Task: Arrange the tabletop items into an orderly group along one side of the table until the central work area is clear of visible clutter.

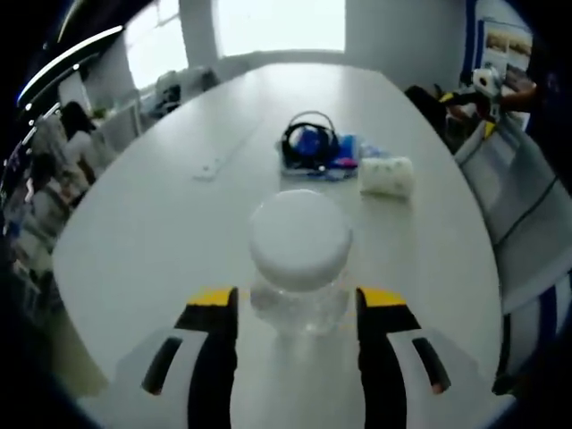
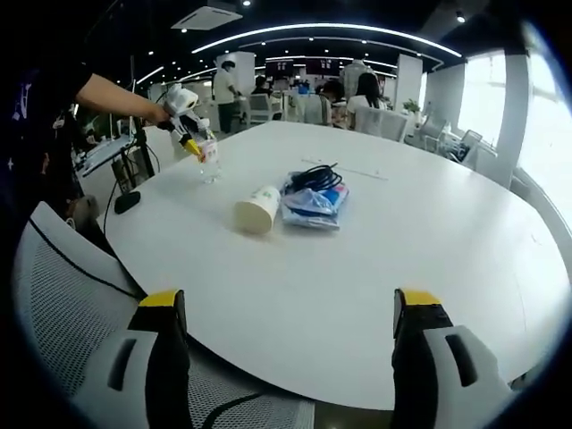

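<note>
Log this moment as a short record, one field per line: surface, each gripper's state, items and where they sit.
surface: white oval table
left gripper: jaws on both sides of a clear bottle with a white cap, standing near the table edge
right gripper: open, holding nothing, above the table's near edge
cluster: headphones lying on a blue packet, paper cup on its side beside them
strip: flat pale strip lying apart from the cluster
seating: mesh chair at the table edge
</note>
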Demonstrator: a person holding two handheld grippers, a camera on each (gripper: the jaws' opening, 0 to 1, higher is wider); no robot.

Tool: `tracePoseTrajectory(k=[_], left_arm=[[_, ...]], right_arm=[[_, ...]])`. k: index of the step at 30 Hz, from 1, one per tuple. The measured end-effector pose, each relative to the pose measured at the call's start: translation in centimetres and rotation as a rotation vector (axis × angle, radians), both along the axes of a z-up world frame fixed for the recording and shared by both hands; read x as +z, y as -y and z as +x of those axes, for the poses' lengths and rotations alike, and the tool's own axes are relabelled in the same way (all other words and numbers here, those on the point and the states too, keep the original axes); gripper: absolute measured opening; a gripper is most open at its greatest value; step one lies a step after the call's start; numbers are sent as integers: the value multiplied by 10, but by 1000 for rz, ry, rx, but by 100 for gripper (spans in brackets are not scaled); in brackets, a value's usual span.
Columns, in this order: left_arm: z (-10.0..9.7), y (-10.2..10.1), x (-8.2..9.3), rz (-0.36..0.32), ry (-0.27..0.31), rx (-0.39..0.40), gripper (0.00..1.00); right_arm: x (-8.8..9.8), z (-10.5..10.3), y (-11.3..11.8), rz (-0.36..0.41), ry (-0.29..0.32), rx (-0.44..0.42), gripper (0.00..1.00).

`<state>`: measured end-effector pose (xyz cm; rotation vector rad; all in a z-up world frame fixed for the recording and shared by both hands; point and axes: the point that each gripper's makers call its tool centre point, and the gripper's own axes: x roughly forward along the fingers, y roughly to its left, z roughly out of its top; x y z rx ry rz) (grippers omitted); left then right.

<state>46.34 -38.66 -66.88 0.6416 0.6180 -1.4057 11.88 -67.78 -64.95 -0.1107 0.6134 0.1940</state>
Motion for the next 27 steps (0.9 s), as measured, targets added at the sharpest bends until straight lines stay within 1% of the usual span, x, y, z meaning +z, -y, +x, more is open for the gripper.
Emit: tracePoseTrajectory(k=[2, 7, 10, 14, 18, 19, 22, 23, 25, 27], left_arm=[[1, 0, 7, -18, 8, 19, 54], [-1, 1, 22, -58, 13, 67, 60], [-2, 2, 32, -81, 30, 90, 61], [-6, 0, 41, -90, 45, 120, 64], [-12, -1, 50, -114, 57, 134, 65], [-12, 0, 55, -129, 66, 147, 66], [-10, 0, 60, -133, 83, 164, 69], [-10, 0, 64, -133, 100, 173, 70], [-10, 2, 69, -144, 107, 191, 71], [-11, 3, 75, -151, 131, 205, 72]], right_arm=[[0, 0, 0, 2, 1, -1, 96], [2, 1, 0, 5, 5, -2, 96], [3, 2, 1, -1, 5, 2, 96], [4, 2, 1, -2, 8, 8, 96], [4, 3, 1, -1, 9, 10, 95], [4, 5, 2, 0, 10, 5, 95], [4, 5, 3, -12, 8, 6, 94], [4, 5, 3, -14, 7, 9, 94], [4, 5, 2, -12, 6, 13, 95], [4, 6, 1, -7, 6, 17, 96]])
